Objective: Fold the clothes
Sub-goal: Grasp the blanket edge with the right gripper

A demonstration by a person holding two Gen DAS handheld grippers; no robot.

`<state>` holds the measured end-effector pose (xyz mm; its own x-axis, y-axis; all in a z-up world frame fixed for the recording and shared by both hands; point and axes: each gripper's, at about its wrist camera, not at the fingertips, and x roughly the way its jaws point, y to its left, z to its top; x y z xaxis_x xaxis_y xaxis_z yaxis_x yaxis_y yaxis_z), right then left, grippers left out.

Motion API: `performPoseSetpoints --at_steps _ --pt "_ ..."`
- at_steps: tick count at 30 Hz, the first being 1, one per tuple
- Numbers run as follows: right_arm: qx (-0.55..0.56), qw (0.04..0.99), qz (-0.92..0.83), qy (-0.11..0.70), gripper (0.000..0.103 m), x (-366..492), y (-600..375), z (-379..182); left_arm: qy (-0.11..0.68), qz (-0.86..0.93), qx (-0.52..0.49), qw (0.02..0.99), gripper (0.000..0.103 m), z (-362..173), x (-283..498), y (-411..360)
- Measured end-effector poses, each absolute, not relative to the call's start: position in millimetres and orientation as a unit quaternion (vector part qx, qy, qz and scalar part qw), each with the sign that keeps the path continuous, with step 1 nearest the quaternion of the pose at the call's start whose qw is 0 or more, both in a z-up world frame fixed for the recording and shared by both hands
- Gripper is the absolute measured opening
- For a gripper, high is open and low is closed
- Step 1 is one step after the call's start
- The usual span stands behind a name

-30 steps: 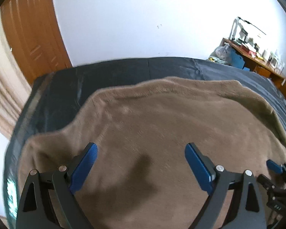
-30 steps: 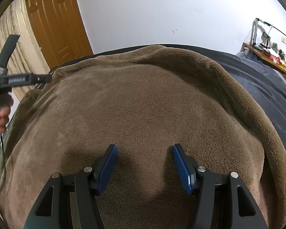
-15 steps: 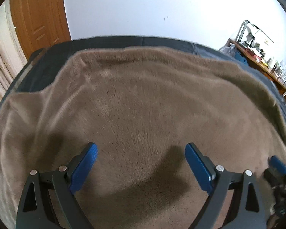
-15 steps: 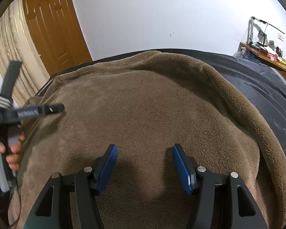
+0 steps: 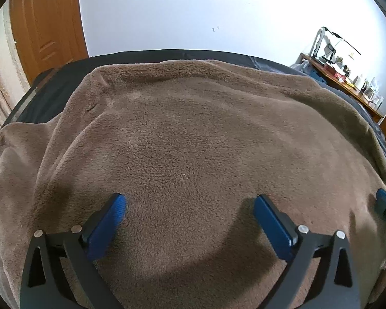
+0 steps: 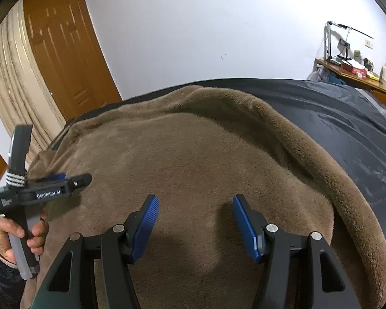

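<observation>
Brown fleece garment [image 5: 193, 139] lies spread over the dark bedsheet [image 6: 347, 118]; far edge rumpled, right edge rolled. Bare sheet open to the right and along the far side. Left gripper [image 5: 189, 206] and right gripper [image 6: 194, 203] both over the fleece, fingers spread, holding nothing. Left gripper's body reads "GenRobot.AI".

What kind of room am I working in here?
Most likely a bedroom: the brown fleece garment lies spread over a bed with a dark sheet, a wooden door stands beside a curtain, and a cluttered wooden desk sits against the white wall.
</observation>
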<state>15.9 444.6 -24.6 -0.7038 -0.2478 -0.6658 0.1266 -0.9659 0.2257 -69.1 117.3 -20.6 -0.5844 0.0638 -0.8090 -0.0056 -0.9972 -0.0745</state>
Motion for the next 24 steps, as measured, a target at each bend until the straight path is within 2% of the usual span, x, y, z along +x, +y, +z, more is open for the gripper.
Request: performPoseSetpoints --at_steps 5,17,24 --pt "0.325 0.077 -0.938 -0.089 0.062 46 477 5 -0.046 0.891 -0.451 0.029 0.101 -19 -68 112" --pt "0.379 -0.056 -0.921 -0.066 0.062 155 573 -11 -0.053 0.892 -0.448 0.025 0.101 -18 -63 109" --pt "0.408 -0.05 -0.909 -0.072 0.062 170 591 -22 -0.057 0.892 -0.448 0.027 0.102 -19 -66 110"
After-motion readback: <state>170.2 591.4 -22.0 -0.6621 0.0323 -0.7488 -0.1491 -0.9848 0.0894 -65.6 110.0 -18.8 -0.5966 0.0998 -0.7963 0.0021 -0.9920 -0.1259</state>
